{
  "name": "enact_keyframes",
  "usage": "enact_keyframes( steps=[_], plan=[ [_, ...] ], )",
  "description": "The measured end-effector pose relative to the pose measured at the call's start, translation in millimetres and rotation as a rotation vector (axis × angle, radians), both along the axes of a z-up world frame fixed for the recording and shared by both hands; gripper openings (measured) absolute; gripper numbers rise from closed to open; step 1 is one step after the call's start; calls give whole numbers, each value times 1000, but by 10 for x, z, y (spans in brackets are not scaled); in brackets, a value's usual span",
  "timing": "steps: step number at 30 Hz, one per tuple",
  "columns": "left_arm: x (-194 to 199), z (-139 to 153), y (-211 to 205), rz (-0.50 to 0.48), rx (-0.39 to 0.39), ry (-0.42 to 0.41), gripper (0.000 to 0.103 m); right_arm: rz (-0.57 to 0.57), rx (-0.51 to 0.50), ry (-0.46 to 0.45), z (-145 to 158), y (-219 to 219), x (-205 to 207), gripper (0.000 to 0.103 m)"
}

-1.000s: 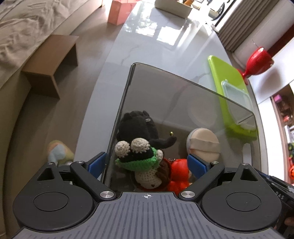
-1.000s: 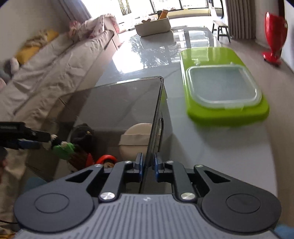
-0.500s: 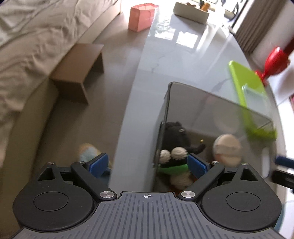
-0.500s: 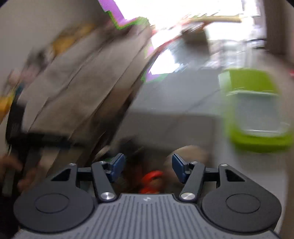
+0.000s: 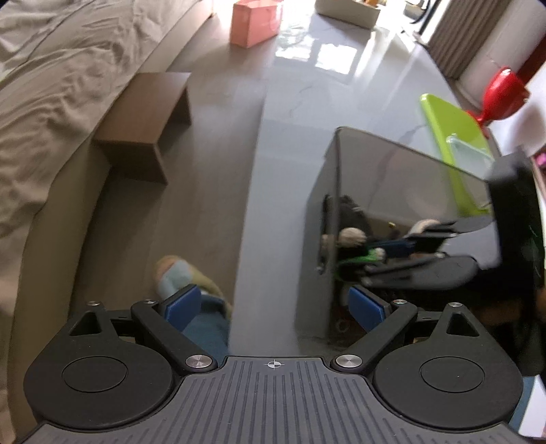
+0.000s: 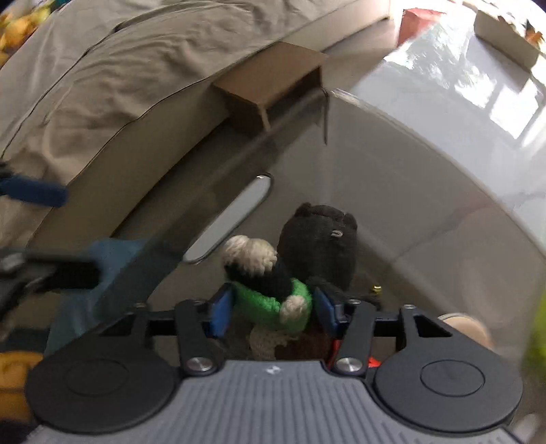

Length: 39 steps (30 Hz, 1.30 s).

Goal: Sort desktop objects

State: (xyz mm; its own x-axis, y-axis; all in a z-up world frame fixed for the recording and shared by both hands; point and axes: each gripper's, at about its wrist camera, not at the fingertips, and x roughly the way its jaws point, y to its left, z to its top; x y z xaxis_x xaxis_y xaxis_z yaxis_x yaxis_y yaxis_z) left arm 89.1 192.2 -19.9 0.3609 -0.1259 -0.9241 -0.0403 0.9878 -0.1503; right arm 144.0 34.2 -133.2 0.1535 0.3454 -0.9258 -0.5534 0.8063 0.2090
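Observation:
A smoky transparent storage box (image 5: 402,177) stands on the glossy grey table (image 5: 324,78). Inside it lie a crocheted doll in green (image 6: 273,300), a black plush toy (image 6: 320,242) and a round beige puff (image 6: 467,328). My right gripper (image 6: 273,307) reaches down into the box, its blue pads open on either side of the crocheted doll, not closed on it. In the left wrist view the right gripper (image 5: 406,246) shows inside the box. My left gripper (image 5: 273,304) is open and empty, at the box's left near corner over the table edge.
A lime green tray with a clear lid (image 5: 454,136) lies beyond the box. A red vase (image 5: 501,95), a pink box (image 5: 256,24) and a beige tray (image 5: 348,10) stand farther off. A brown stool (image 5: 143,123) and a covered sofa (image 5: 51,85) lie left of the table.
My right gripper let go of the box wall, opened and swung down into the box over the doll. My left gripper drew back and left, out of the box.

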Motion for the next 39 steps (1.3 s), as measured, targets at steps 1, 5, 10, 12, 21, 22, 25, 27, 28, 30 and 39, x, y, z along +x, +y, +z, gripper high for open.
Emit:
enact_keyframes(
  steps=[1,5,10,12,21,22,25,27,28,30,39],
  plan=[
    [0,18,-16,-9,-10,-6,97,-60,26,38,-25,-59,31,45],
    [13,40,-131,-56,-62,-18,97,-275,102,173,14,-501,151,42],
    [62,-59,-245,-80,-90,4,98,-495,143,309,-37,-1242,129,42],
    [77,-92,-294,-88,-80,13,98,-514,113,277,-37,-1383,68,46],
    [164,-81,-255,-117,-357,92,98,-281,112,-39,517,-880,101,82],
    [193,-94,-233,-116,-421,113,98,-253,99,-41,508,-785,147,81],
    [225,-78,-202,-104,-449,117,98,-247,96,26,325,-658,326,80],
    [233,-56,-188,-98,-436,107,98,-266,78,66,167,-592,434,80],
    [220,-51,-163,-94,-433,104,98,-258,48,73,69,-531,484,79],
    [209,-64,-102,-80,-442,103,98,-216,-45,56,-104,-384,529,79],
    [334,-153,8,-48,-430,133,99,-407,165,255,-325,-459,547,61]
  ],
)
